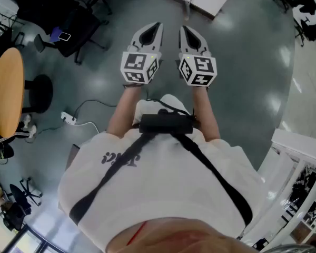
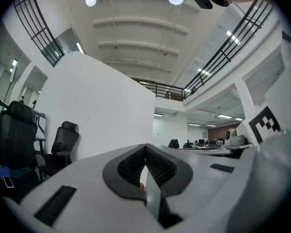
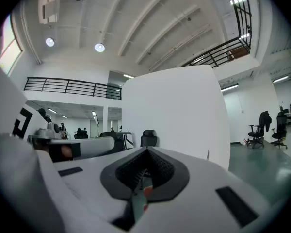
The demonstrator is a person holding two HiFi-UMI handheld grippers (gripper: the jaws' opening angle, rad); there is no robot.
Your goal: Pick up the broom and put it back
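Broom: seen in no view | judged light, stiff; mid-handle grip advised | left gripper (image 1: 156, 26) at 11 o'clock, right gripper (image 1: 185, 30) at 1 o'clock: both closed, empty

You see a smooth glossy floor (image 1: 247, 57), a wood round table (image 1: 5, 88) at left, and matt white plastic on your left gripper (image 1: 157, 26) and right gripper (image 1: 184, 29).
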